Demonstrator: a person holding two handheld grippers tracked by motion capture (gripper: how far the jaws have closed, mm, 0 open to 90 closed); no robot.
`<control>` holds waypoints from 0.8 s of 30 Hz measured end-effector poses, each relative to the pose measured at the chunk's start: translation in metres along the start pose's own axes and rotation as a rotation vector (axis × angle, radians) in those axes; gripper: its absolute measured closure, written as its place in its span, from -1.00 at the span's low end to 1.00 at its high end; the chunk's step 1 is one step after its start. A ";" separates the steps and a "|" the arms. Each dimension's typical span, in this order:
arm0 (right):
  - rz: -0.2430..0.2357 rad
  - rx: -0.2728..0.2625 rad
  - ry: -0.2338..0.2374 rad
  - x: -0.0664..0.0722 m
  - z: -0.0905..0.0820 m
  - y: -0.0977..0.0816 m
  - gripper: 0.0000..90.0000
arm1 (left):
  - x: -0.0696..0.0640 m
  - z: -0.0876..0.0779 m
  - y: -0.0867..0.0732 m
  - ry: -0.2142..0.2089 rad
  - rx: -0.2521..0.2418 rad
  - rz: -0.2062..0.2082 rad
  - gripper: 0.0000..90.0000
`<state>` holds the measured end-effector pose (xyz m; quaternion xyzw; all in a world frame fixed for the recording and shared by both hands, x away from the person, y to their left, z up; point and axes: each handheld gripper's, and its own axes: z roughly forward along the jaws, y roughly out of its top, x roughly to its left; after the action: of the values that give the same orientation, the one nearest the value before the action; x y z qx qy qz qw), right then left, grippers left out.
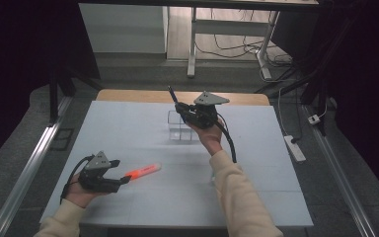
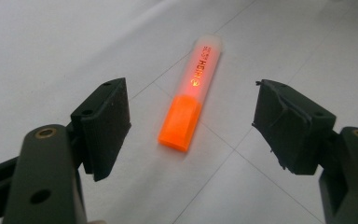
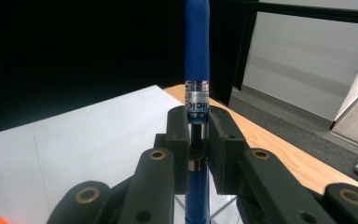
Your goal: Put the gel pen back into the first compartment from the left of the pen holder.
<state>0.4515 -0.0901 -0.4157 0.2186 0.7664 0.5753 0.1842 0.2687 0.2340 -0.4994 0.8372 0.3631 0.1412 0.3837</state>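
White table (image 1: 128, 128) first: our right tool (image 3: 198, 140) pinches the blue plastic pen (image 3: 196, 51) above the clear plastic box (image 1: 180, 132). Our left tool (image 2: 191, 126) is spread around the orange highlighter marker (image 2: 191, 100), not yet picked up.

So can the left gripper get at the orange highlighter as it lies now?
Probably yes: the left gripper is open, the orange highlighter lies flat just ahead between its jaws, and nothing stands between them.

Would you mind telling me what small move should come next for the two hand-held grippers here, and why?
Probably lower the right hand-held gripper, shut on the blue pen, toward the clear box under it. The left hand-held gripper stands open around the orange highlighter without touching it, so it can wait.
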 end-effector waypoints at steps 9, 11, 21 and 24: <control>0.004 -0.005 -0.007 -0.005 0.025 -0.005 0.75 | 0.002 0.000 -0.001 0.004 0.004 -0.003 -0.40; 0.009 -0.011 -0.010 -0.007 0.029 -0.006 0.75 | 0.002 0.001 -0.002 0.005 0.006 -0.003 -0.40; 0.041 -0.030 -0.014 -0.013 0.044 -0.013 0.75 | 0.002 0.003 -0.002 0.008 0.017 0.003 -0.40; 0.045 -0.037 -0.022 -0.014 0.047 -0.015 0.75 | 0.002 0.004 -0.002 0.011 0.022 0.007 -0.40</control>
<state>0.4864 -0.0632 -0.4427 0.2385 0.7483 0.5911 0.1835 0.2709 0.2338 -0.5041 0.8418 0.3640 0.1433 0.3719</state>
